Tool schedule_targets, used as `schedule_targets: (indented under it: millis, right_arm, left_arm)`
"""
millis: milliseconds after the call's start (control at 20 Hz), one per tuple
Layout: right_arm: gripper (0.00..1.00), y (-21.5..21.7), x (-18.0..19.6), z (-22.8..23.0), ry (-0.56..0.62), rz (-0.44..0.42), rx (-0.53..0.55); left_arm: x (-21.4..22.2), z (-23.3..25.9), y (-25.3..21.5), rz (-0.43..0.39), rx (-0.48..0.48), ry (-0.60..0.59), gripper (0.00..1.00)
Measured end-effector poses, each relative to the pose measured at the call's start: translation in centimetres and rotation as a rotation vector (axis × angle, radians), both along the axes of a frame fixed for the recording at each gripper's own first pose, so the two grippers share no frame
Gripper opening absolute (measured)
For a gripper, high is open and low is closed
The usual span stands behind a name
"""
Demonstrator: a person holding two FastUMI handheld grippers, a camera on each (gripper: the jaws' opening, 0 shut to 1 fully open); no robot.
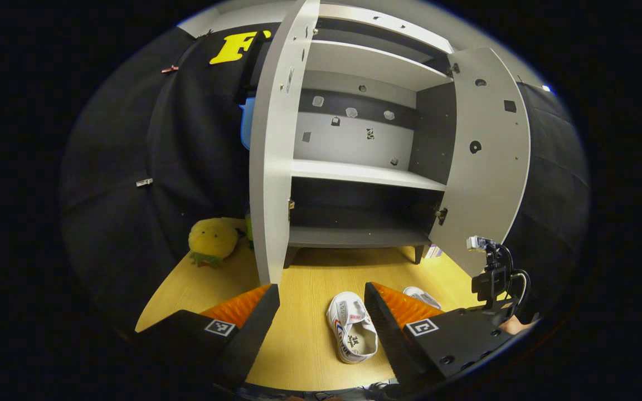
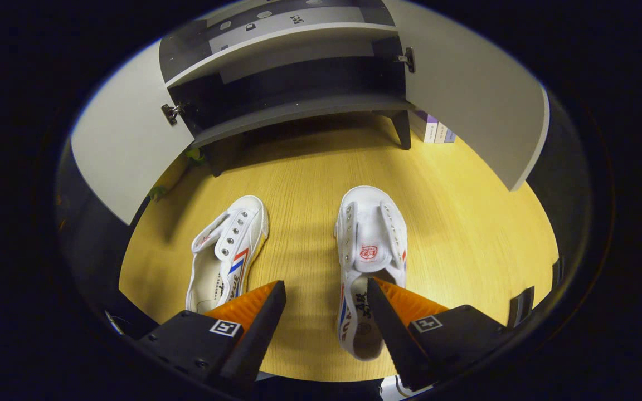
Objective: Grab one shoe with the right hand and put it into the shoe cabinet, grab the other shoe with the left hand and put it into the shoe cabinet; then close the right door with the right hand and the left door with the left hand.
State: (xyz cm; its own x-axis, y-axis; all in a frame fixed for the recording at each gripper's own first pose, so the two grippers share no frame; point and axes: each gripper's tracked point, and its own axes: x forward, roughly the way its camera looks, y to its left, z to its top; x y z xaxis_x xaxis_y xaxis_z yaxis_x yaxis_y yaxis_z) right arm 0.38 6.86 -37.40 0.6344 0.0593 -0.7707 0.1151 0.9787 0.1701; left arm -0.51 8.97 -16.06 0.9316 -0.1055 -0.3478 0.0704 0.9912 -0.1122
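Shoes, white canvas, one pair, both lying on the yellow wood floor in front of the shoe cabinet, neither yet lifted. Left gripper view: left gripper (image 1: 321,312) held high and back, fingers spread wide with nothing between them, likely waiting its turn; one shoe (image 1: 353,327) seen in the gap just beside the right finger, the other shoe (image 1: 422,297) partly hidden behind that finger; shoe cabinet (image 1: 363,172) at the far side, left door (image 1: 276,145) and right door (image 1: 488,161) both swung open, shelves bare, ready to receive; yellow plush toy (image 1: 212,239) far left by the booth wall; right gripper (image 1: 491,278) low at the right. Right gripper view: right gripper (image 2: 326,317) lowered over the floor, fingers apart and empty, right finger overlapping the heel of the nearer shoe (image 2: 370,245), apparently lining up for the first grab; second shoe (image 2: 226,250) to the left, well apart, toe angled toward the cabinet; bottom shelf (image 2: 298,111) dark and open; books (image 2: 435,131) beside the cabinet leg, far right.
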Motion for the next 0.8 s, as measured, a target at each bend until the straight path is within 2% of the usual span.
schedule_targets:
  millis: [100, 250, 350, 400, 550, 600, 650, 800]
  right_arm:
    - [0.89, 0.0, 0.4, -0.8, 0.017, 0.002, -0.005]
    - [0.89, -0.1, 1.1, -2.2, 0.044, -0.031, 0.005]
    - [0.65, -0.7, 2.1, -2.6, 0.038, -0.082, 0.006]
    - [0.59, -0.9, 2.5, -2.7, 0.031, -0.103, 0.001]
    - [0.59, -1.9, 3.1, -4.1, 0.044, -0.136, -0.04]
    - [0.47, -2.7, 3.2, -3.9, 0.046, -0.149, -0.068]
    - [0.27, -2.6, 3.5, -4.1, 0.041, -0.155, -0.066]
    - [0.14, -2.6, 3.4, -3.8, 0.029, -0.154, -0.057]
  left_arm:
    - [-0.2, -0.5, 0.3, 0.01, -0.007, 0.017, 0.95]
    - [-0.5, -1.0, 0.6, 0.022, -0.026, 0.036, 0.95]
    - [-0.4, -1.1, 0.5, 0.024, -0.034, 0.04, 0.95]
    - [-0.4, -1.2, 0.5, 0.024, -0.035, 0.041, 0.95]
    - [-0.3, -1.2, 0.4, 0.019, -0.03, 0.04, 0.95]
    - [-0.4, -1.2, 0.4, 0.017, -0.027, 0.038, 0.95]
    - [-0.3, -1.1, 0.4, 0.014, -0.024, 0.037, 0.95]
    - [-0.5, -1.1, 0.2, 0.006, -0.024, 0.033, 0.95]
